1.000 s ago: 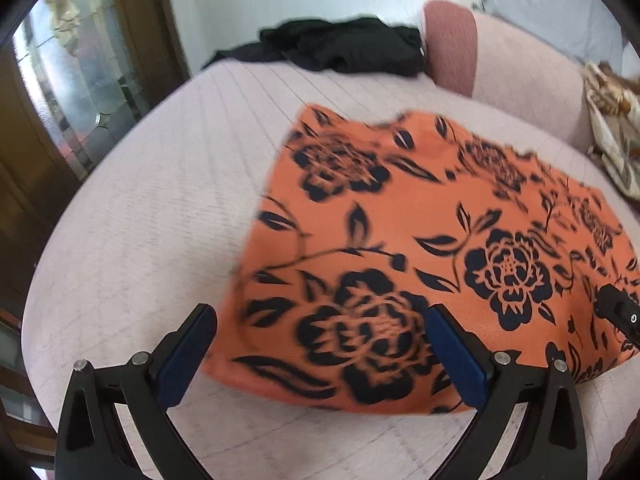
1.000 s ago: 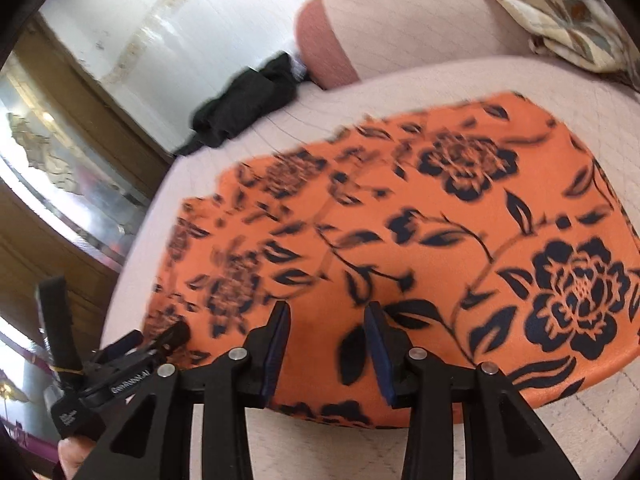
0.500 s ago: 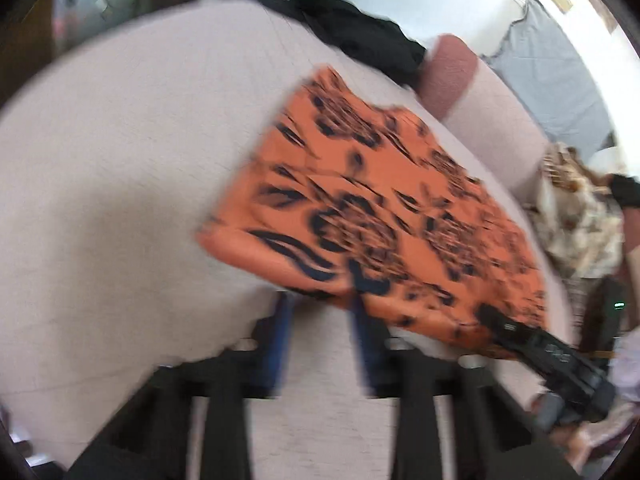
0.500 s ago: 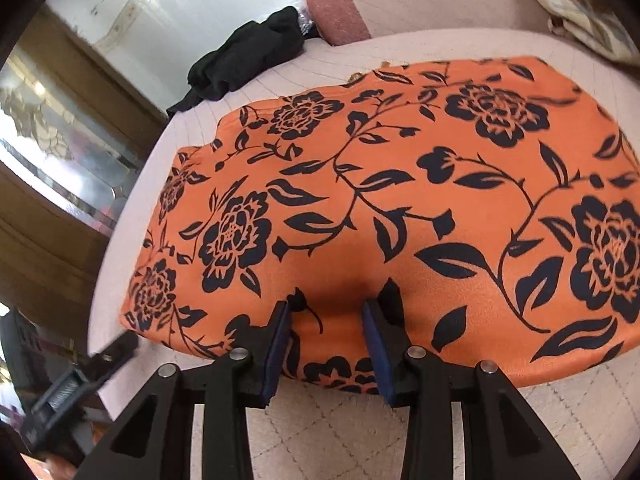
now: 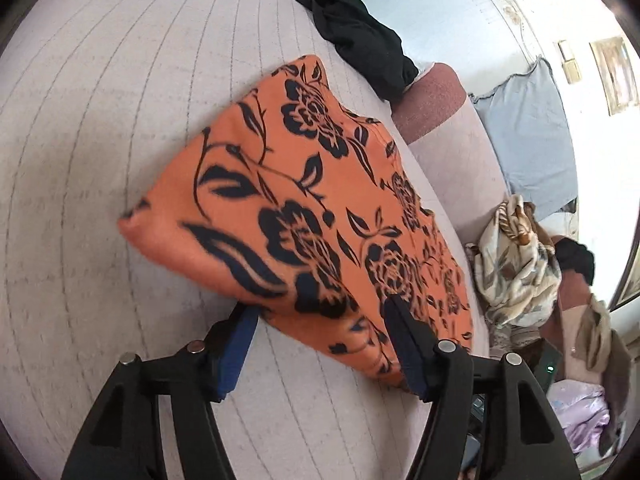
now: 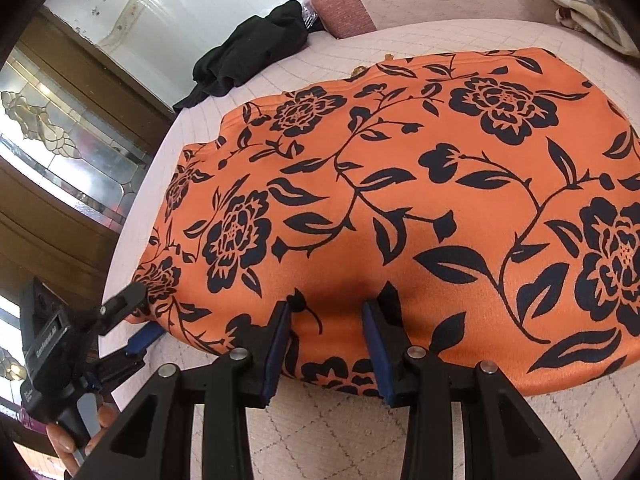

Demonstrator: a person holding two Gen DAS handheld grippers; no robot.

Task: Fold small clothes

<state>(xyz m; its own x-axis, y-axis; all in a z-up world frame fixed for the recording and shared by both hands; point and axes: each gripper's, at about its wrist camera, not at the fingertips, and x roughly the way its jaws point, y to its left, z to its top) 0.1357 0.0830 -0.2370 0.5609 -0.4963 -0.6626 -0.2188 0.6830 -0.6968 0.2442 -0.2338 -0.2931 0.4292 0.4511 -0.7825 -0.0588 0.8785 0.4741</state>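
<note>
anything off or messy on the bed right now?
Nothing damaged or spilled. The orange floral cloth lies flat on the bedspread. A black garment sits crumpled at the far edge, and loose clothes are heaped beside the bed.

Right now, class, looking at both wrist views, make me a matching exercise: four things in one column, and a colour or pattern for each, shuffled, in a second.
Things:
1. folded cloth at the jaws
2. crumpled garment at the far edge
3. bolster
4. pads on the right gripper

Colours:
A. blue
B. dusty red
C. orange with dark flowers
D. black

Pairs: 1-C, 2-D, 3-B, 4-A
</note>
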